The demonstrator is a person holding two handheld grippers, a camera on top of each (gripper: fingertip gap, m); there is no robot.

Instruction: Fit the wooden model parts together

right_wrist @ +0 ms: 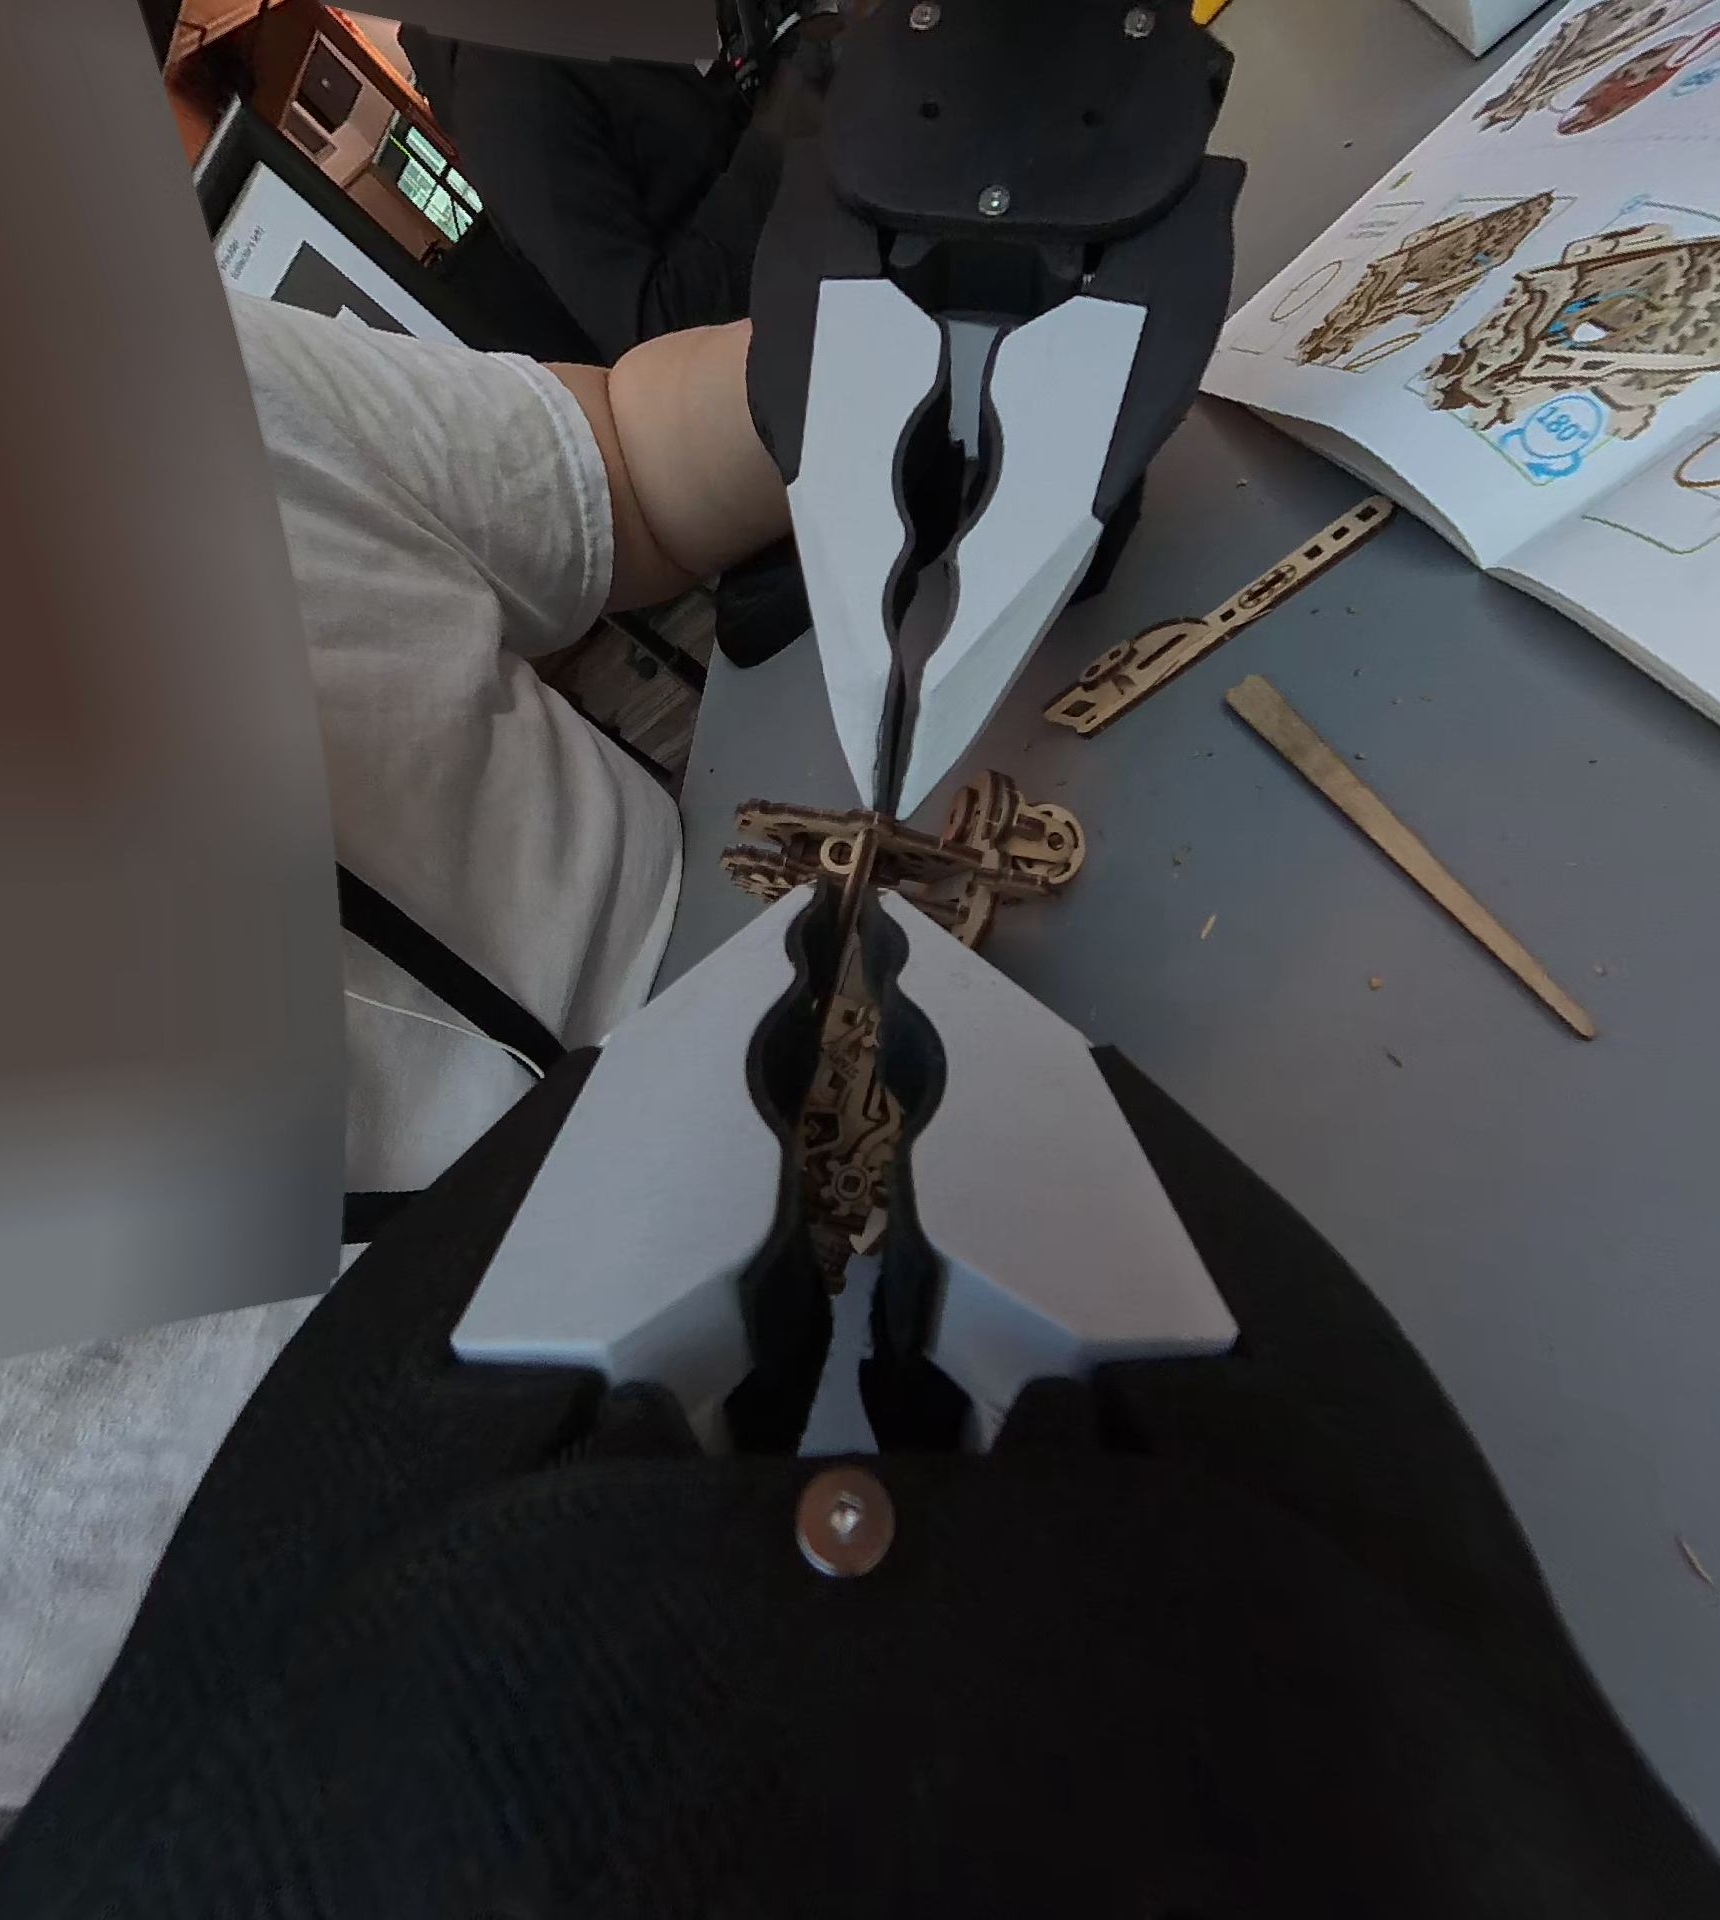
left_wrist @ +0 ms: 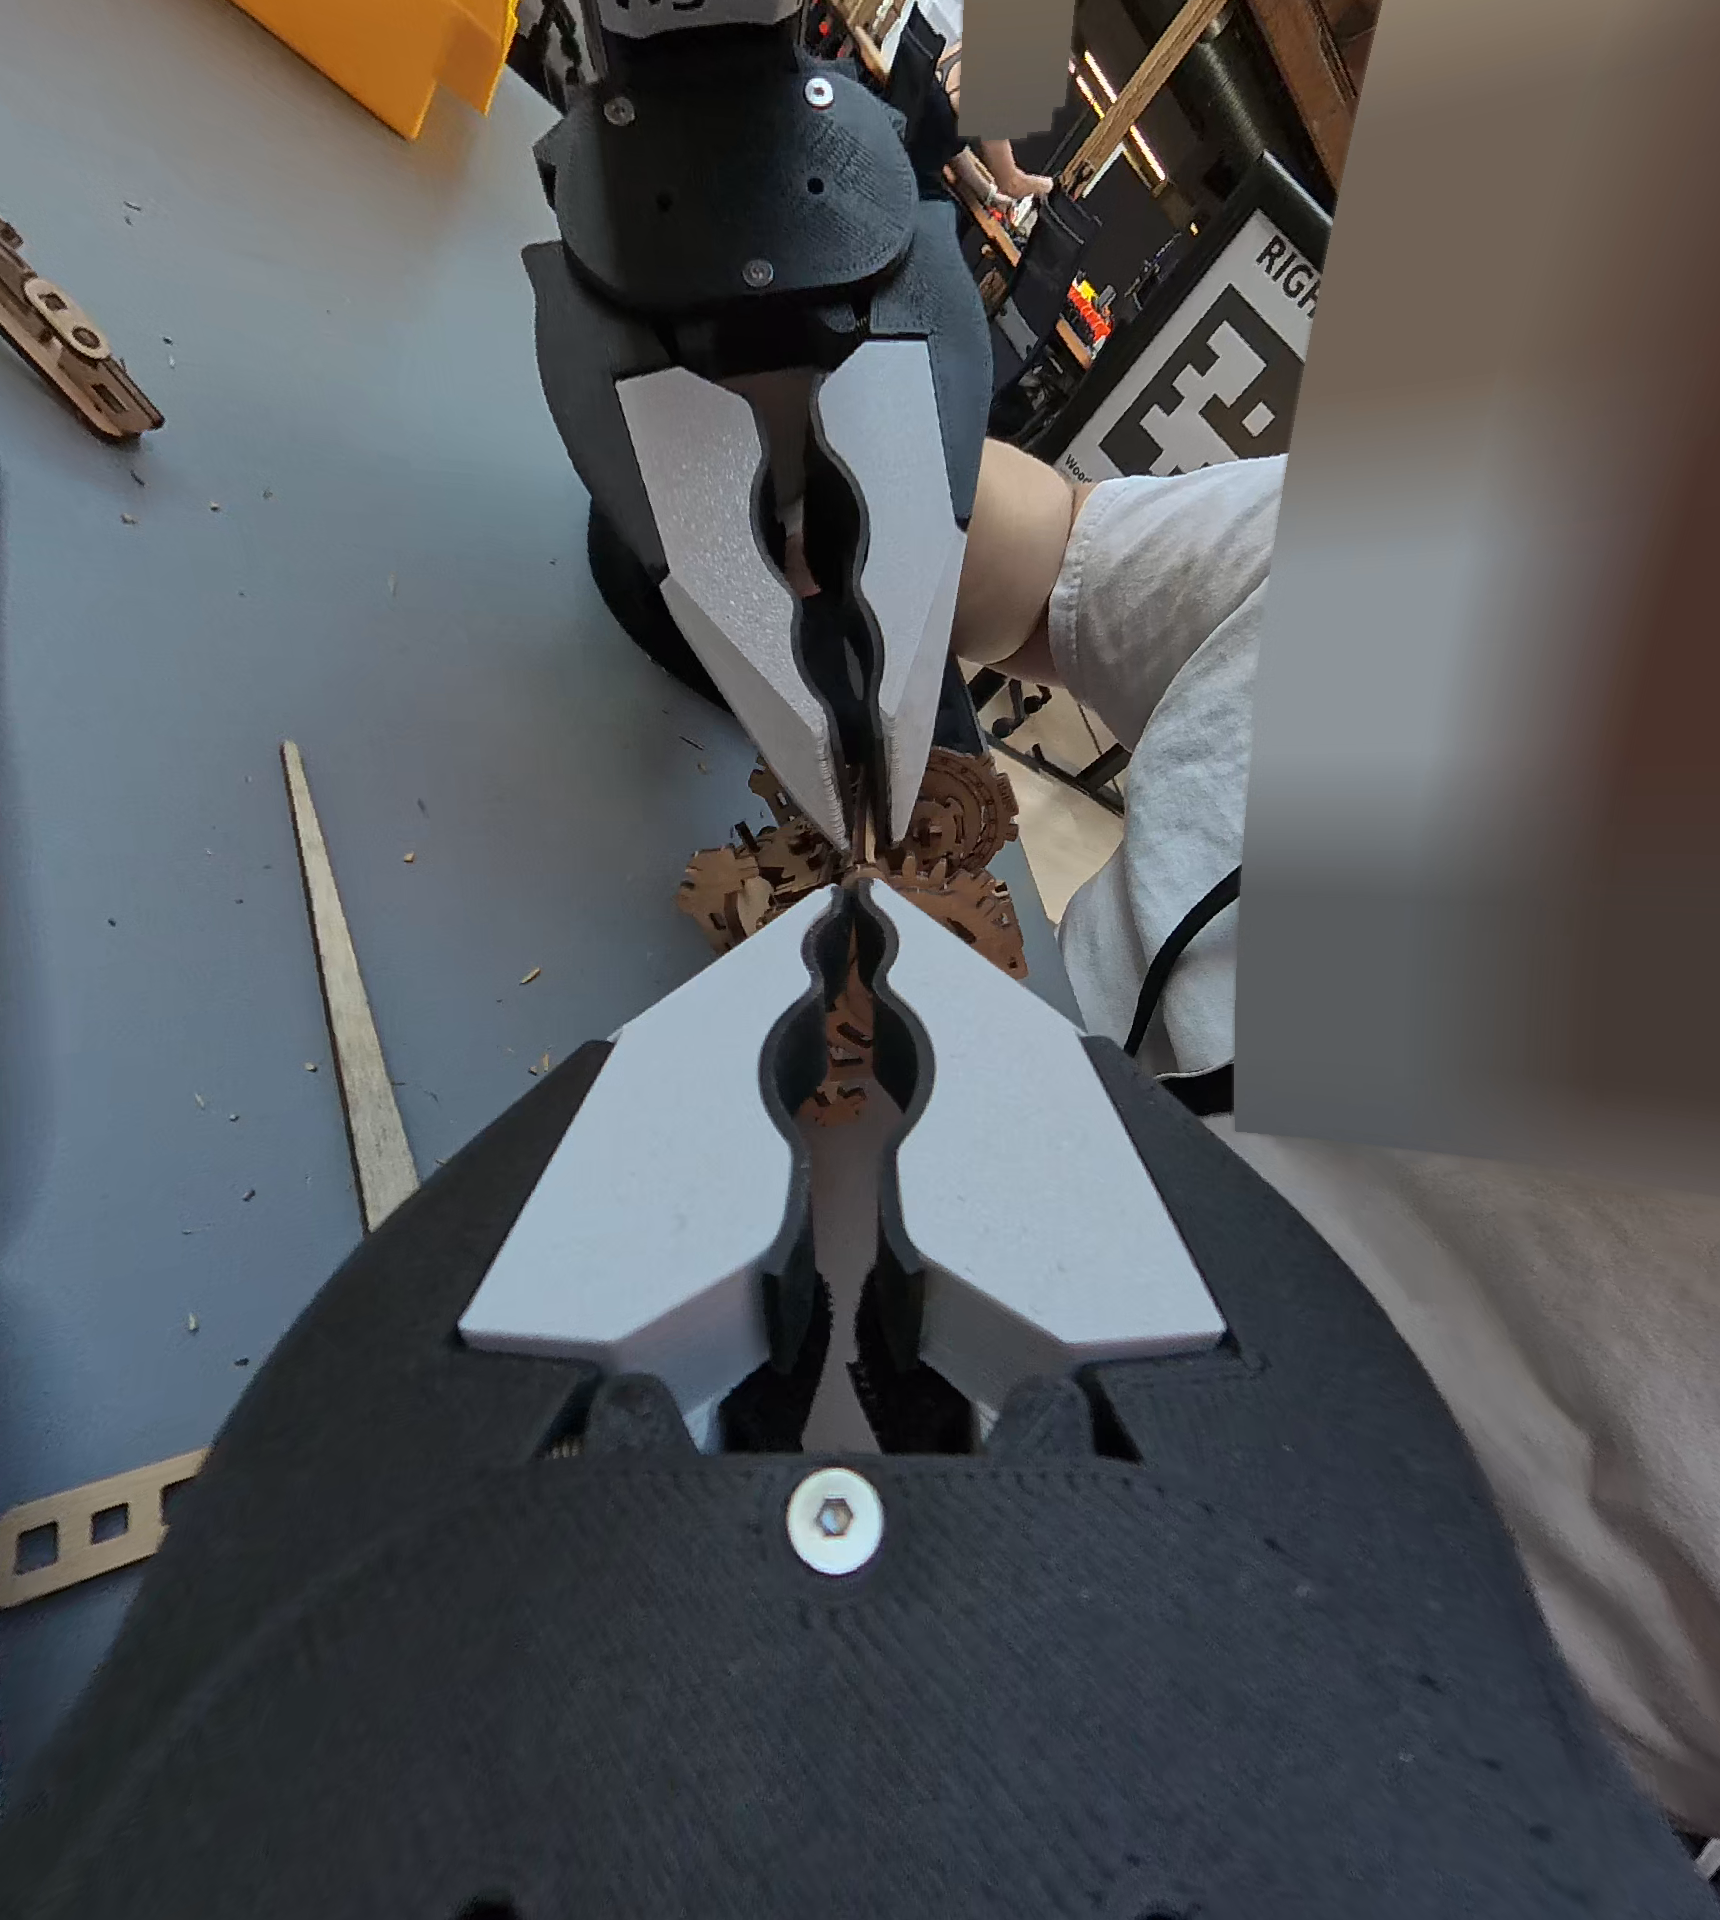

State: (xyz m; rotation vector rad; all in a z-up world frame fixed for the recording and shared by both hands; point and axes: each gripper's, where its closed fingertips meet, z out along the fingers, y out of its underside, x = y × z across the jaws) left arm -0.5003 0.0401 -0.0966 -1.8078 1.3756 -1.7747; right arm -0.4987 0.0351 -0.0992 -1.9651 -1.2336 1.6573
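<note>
The two grippers meet tip to tip over a small wooden gear model [left_wrist: 960,821], which sits near the grey table's edge and also shows in the right wrist view [right_wrist: 1017,847]. My right gripper [right_wrist: 851,896] is shut on a flat laser-cut wooden part [right_wrist: 848,1091] that stands edge-on between its fingers and reaches into the model. My left gripper [left_wrist: 854,896] is shut, with its tips pinched on the top of the model. Wood shows through the gap between its fingers [left_wrist: 840,1049]. Each gripper shows from above in the other's view: the right [left_wrist: 866,831], the left [right_wrist: 885,802].
A tapered wooden stick [right_wrist: 1407,852] and a slotted wooden strip [right_wrist: 1220,623] lie on the table [right_wrist: 1355,1247] right of the model. An open instruction booklet [right_wrist: 1562,312] is at the far right. A person in a white shirt [right_wrist: 440,582] sits at the table edge. A yellow object [left_wrist: 388,52] is far left. Only a small space, under 4 cm, lies between the two pairs of fingers.
</note>
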